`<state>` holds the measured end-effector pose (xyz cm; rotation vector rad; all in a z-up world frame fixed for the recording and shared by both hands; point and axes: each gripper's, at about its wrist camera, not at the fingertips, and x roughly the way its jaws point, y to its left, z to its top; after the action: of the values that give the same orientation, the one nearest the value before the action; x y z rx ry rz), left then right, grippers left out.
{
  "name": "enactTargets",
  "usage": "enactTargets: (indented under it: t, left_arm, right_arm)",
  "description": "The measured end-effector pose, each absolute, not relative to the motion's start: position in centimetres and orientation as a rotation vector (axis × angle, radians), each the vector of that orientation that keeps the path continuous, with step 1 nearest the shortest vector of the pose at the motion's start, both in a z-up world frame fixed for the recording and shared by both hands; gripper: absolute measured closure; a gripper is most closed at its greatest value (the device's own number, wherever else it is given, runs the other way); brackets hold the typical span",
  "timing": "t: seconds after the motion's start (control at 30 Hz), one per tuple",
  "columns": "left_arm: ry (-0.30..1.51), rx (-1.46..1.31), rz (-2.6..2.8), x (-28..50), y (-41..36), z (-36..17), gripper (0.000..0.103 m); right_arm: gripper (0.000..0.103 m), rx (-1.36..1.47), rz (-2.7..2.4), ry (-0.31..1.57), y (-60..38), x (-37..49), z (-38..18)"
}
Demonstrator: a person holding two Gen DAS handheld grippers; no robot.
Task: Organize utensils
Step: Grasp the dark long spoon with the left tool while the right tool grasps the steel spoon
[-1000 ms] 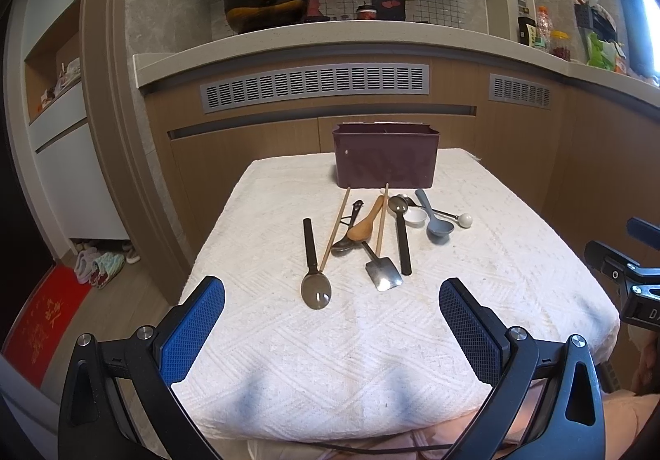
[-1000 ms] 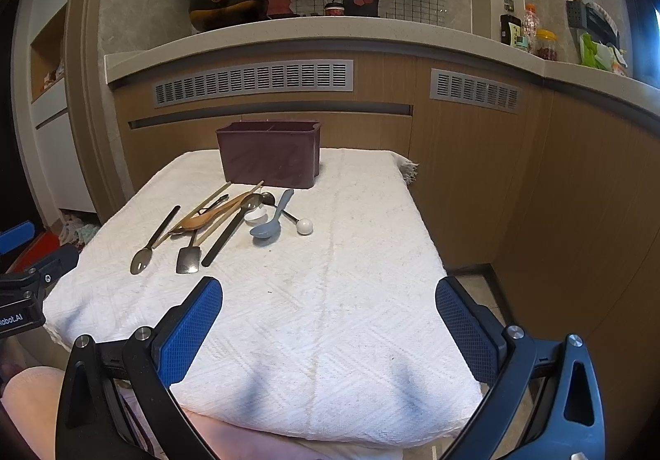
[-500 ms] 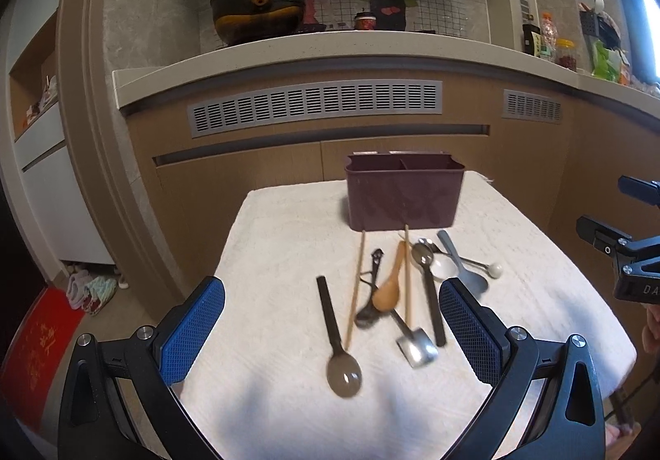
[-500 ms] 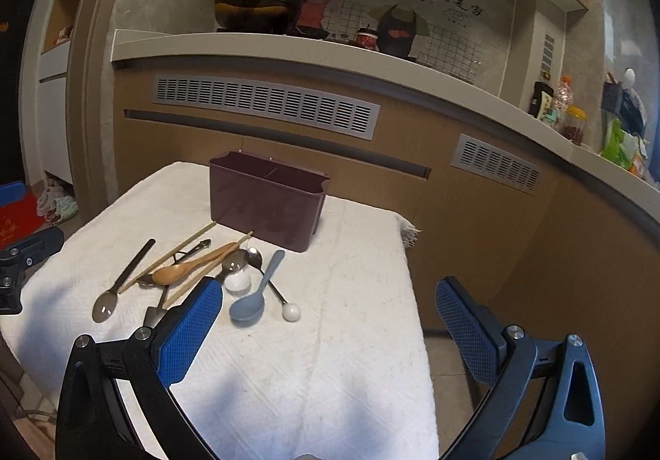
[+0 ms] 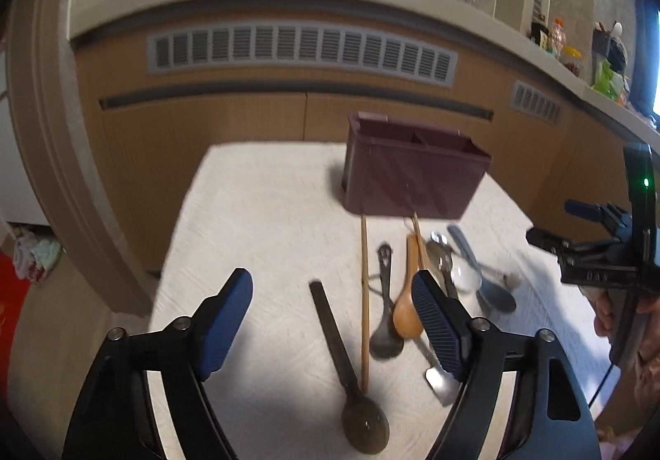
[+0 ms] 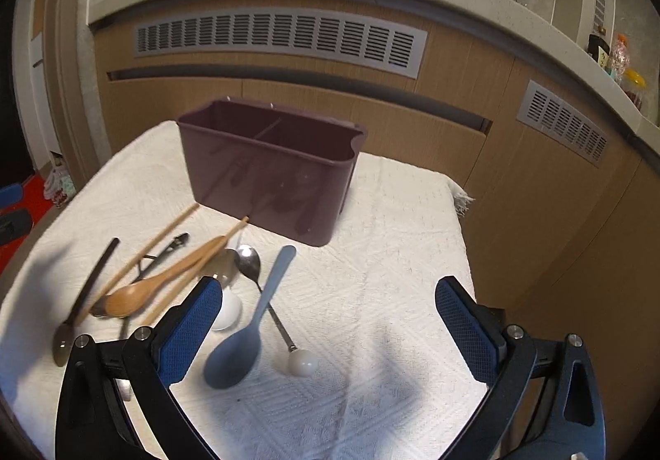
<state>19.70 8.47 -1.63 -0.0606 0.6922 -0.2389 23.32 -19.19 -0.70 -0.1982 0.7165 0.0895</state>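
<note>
A dark purple utensil holder (image 5: 412,179) (image 6: 268,175) with two compartments stands at the far end of the white-clothed table (image 5: 255,212). In front of it lie loose utensils. My left gripper (image 5: 334,315) hovers low over them, its jaws closing; a dark-handled spoon (image 5: 330,324) and a chopstick (image 5: 364,295) lie on the cloth between the pads, untouched. A wooden spoon (image 5: 406,311) (image 6: 136,297) lies by the right pad. My right gripper (image 6: 328,332) is open above a blue-grey spoon (image 6: 247,332) and a metal spoon with a white ball end (image 6: 303,363).
A small metal spatula (image 5: 441,381) lies under the left gripper's right finger. A person's hand (image 5: 643,340) holds the other gripper at the right edge. Bare cloth (image 6: 392,253) lies right of the utensils. A wooden cabinet front with vents rises behind the table.
Both grippers have moved forward over the table toward the utensils and tipped downward. The left gripper's jaws stand narrower than before. No utensil has shifted.
</note>
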Motion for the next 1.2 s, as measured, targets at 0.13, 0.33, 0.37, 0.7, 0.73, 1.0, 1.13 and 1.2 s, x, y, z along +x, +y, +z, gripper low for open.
enactTargets:
  t: [0.13,0.33,0.37,0.7,0.73,1.0,1.13,1.2]
  left_arm:
    - [0.802,-0.040,-0.297,19.6,7.5,-4.1,0.046]
    - [1.008,-0.155,-0.271,23.0,7.6,-7.2,0.074]
    - [1.033,-0.164,-0.259,23.6,7.6,-7.5,0.074]
    - [1.086,0.000,-0.191,27.1,5.3,-8.3,0.089]
    - [1.070,-0.015,-0.199,27.0,5.5,-8.3,0.089]
    - [0.853,-0.143,-0.205,24.0,7.8,-5.1,0.090]
    - [0.799,-0.188,-0.196,23.0,8.7,-3.9,0.090]
    - [0.786,-0.197,-0.195,23.0,8.9,-3.6,0.090]
  right_arm:
    - [0.001,-0.186,0.108,0.746,-19.5,23.6,-1.8]
    - [0.001,-0.165,0.090,0.748,-20.0,23.3,-2.7]
    - [0.001,-0.171,0.085,0.747,-20.0,23.3,-2.8]
    - [0.004,-0.163,0.089,0.749,-19.2,23.5,-2.8]
    - [0.008,-0.158,0.105,0.752,-19.0,23.6,-2.7]
    - [0.071,-0.079,0.273,0.920,-15.9,26.5,-4.0]
    - [0.070,-0.021,0.288,0.989,-14.2,28.1,-5.8]
    - [0.070,-0.010,0.269,1.006,-13.3,29.0,-6.6]
